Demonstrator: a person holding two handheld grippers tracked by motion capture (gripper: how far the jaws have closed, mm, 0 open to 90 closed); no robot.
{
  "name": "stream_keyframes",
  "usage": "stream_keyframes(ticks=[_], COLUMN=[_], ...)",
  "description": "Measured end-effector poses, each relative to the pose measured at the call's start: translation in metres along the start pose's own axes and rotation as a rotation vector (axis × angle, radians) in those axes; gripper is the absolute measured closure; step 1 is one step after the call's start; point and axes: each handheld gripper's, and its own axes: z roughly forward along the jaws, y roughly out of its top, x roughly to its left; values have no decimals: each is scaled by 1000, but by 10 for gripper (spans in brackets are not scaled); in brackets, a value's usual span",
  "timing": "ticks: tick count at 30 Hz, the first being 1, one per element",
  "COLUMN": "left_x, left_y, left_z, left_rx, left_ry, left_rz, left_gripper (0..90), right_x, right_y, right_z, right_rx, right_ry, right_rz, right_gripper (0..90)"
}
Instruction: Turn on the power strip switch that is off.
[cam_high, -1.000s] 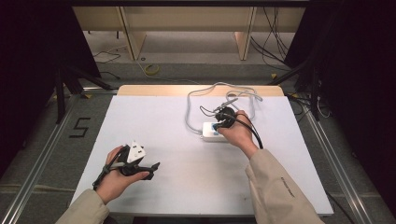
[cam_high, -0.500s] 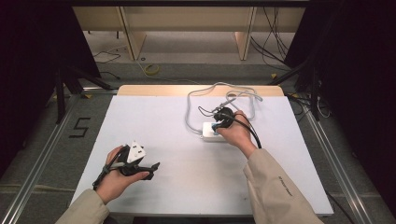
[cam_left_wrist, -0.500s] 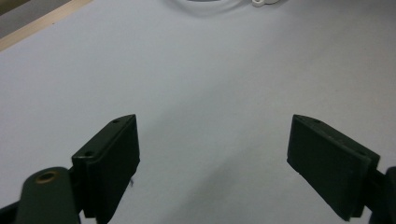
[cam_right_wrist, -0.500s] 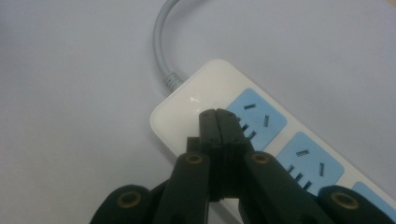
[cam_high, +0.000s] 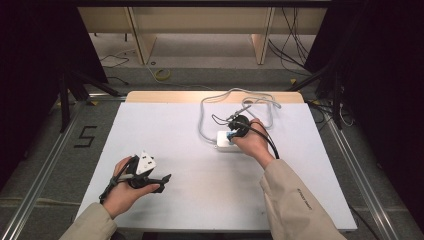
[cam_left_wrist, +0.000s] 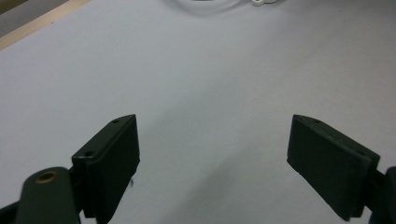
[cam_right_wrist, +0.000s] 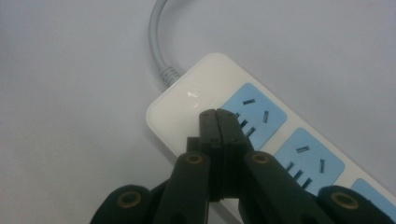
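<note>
White cloth covers the table (cam_high: 165, 200), and the power strip (cam_right_wrist: 299, 140) lies flat right of its middle, its long axis across the table and its cord (cam_right_wrist: 156, 37) leaving the left end. The right gripper (cam_right_wrist: 218, 116), jaws closed on nothing, rests its tips on that end beside the first blue socket, probably pressing a switch, with nothing plugged in yet; the left gripper (cam_left_wrist: 212, 158) waits open near the front edge.

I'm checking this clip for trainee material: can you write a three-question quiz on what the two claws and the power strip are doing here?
1. True or false: the right claw is shut, its tips over the power strip.
2. The left claw is: A) shut on a plug, B) open over the bare table, C) gripping the cord.
3. What colour are the strip's socket faces?

Key
1. True; whether the tips touch the strip is not clear.
2. B; nothing lies between its jaws.
3. Light blue, on a white body with a grey-white cord leaving one end.
</note>
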Motion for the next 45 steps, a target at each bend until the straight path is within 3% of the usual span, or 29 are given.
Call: stream_keyframes(ticks=[45], left_x=[-1], left_y=[0], left_z=[0], left_rx=[4], left_ry=[-1], left_rz=[8], left_gripper=[167], right_x=[4], right_y=[6], right_z=[7], right_rx=[87], right_ry=[-41], right_rz=[-9], right_gripper=[900])
